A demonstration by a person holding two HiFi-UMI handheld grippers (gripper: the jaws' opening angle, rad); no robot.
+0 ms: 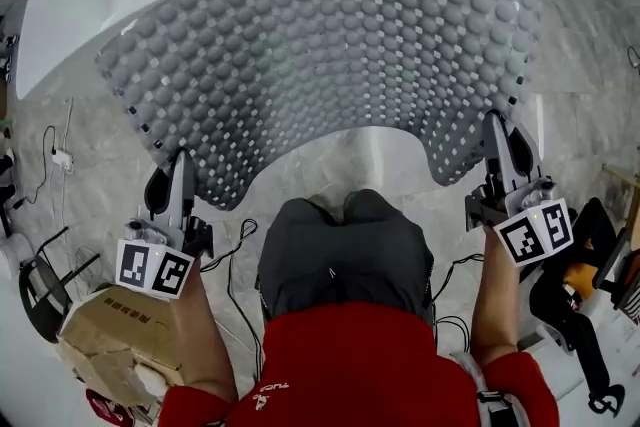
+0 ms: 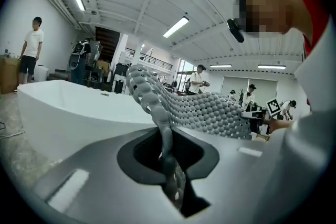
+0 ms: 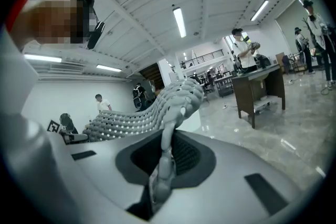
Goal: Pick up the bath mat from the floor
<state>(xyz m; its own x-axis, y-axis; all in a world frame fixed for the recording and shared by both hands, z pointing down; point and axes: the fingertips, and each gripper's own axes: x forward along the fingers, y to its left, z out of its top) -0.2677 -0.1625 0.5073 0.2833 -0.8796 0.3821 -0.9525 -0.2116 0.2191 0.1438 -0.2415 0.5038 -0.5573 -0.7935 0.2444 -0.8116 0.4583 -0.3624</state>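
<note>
Left gripper (image 1: 183, 160): jaws nearly closed and clamped on the near left corner of the bath mat (image 1: 330, 55). In the left gripper view we see the mat's edge running straight through the jaw slot with a pad on each side. Its marker cube (image 1: 153, 267) sits at the wrist end, facing up at the head camera.

Mat: grey, covered in round bumps with small square holes. It's held up off the floor (image 1: 85, 130) and stretched between the two grippers. The near edge curves in over our knees (image 1: 345, 250), and the far part fans out in front. In the head view it overlaps the rim of the white bathtub (image 1: 90, 5); we can't tell whether it touches.

Right gripper (image 1: 497, 130): same story, a narrow gap closed on the near right corner. The right gripper view shows the mat edge pinched between the jaws and rising out of the slot. Its marker cube (image 1: 535, 233) is also facing up.

Surroundings, left to right:
- thin cables (image 1: 50, 155) on the marble floor
- a cardboard box (image 1: 105, 325) by our left arm
- black gear (image 1: 575, 315) on the floor by the right arm
- a dark desk (image 3: 257, 86) beyond, seen in the right gripper view
</note>
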